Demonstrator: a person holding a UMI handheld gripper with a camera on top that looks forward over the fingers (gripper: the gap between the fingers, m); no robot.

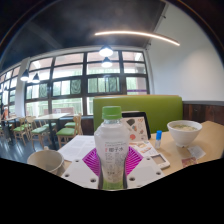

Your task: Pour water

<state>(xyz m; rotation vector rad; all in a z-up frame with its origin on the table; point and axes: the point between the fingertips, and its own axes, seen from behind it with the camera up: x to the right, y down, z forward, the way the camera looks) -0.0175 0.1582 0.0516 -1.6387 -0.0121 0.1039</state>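
Note:
A clear plastic water bottle with a green cap and a pale label stands upright between my fingers. Both magenta pads press against its sides, so my gripper is shut on it. The bottle hides the middle of the table beyond it. A white bowl stands on the table ahead to the right of the fingers. Another pale bowl sits close by to the left of the fingers.
A small black-framed card stands behind the bottle, with a small packet beside it. A green bench back runs behind the table. Green chairs and tables stand by the windows at the left.

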